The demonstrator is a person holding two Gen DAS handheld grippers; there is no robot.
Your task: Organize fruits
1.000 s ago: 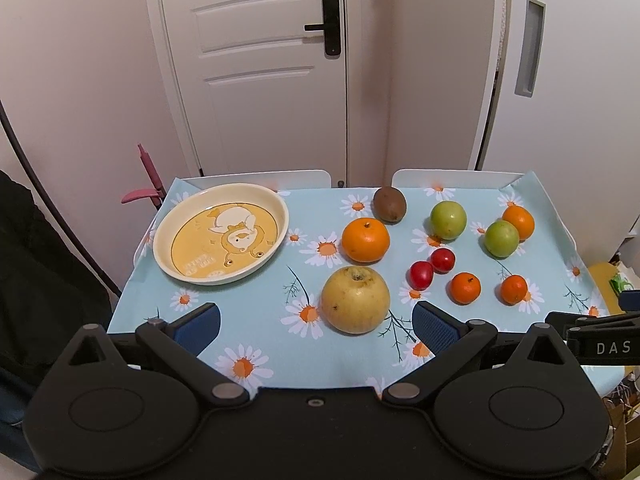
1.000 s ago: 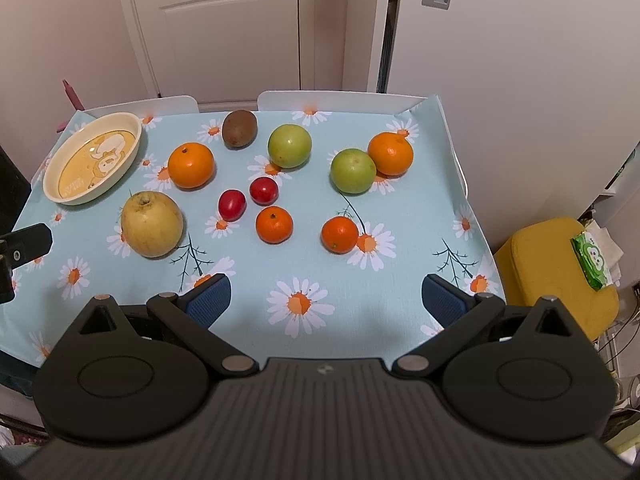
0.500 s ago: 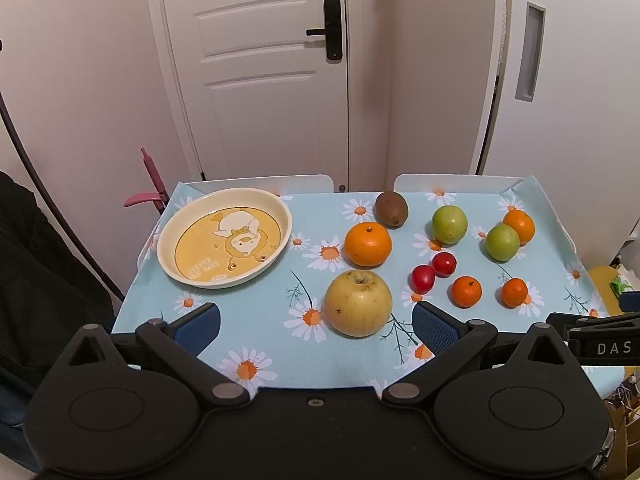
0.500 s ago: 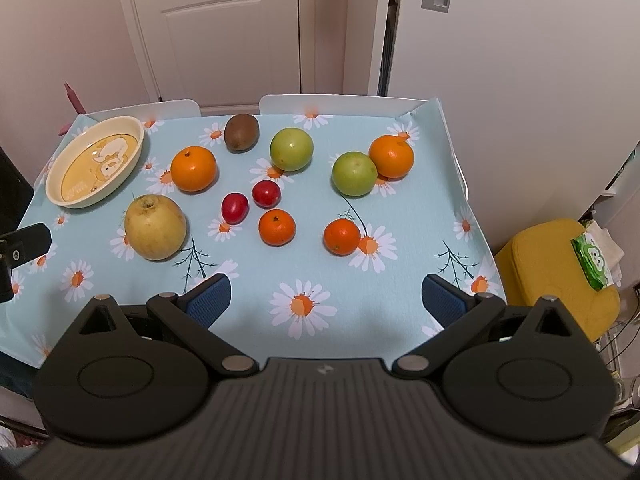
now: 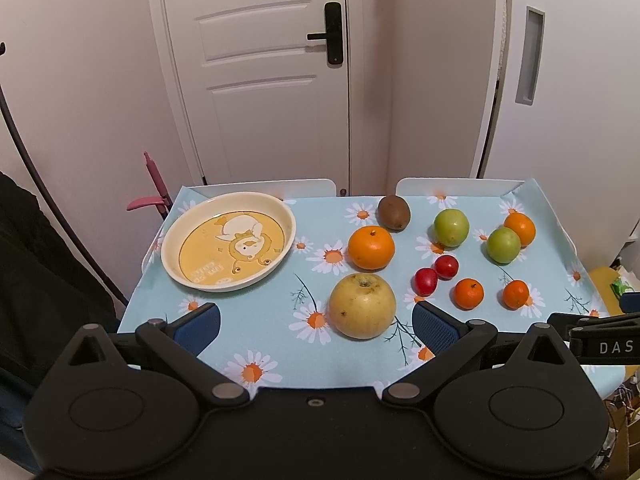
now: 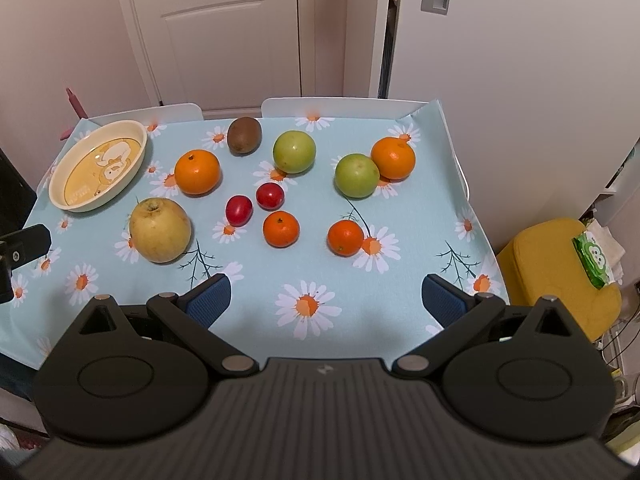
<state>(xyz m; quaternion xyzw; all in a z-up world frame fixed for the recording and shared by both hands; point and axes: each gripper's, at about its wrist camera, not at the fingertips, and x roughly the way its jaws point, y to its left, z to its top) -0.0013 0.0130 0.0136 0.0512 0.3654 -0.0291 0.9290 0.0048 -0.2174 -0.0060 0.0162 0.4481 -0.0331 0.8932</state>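
I have both grippers over the near edge of the tabletop [image 6: 460, 216], which is covered by a light-blue daisy-print cloth. The left gripper [image 5: 316, 322] has its fingers spread wide and holds nothing; the large yellow pear [image 5: 362, 305] lies on the cloth between and just ahead of its blue pads. The right gripper [image 6: 326, 298] likewise has its fingers spread, with only bare cloth between them.

All fruit lies loose on the cloth. The yellow plate [image 5: 173, 240] with a cartoon print sits at the far left, holding no fruit. To its right I note a large orange [image 5: 371, 247] and behind it a kiwi [image 5: 394, 212]. Two red cherry tomatoes [image 6: 256, 202] lie touching near the centre, with two small tangerines [image 6: 281, 229] close by. Further right, two green apples [image 6: 294, 151] and a second orange [image 6: 393, 158] sit near the far edge, that orange touching the right-hand apple.
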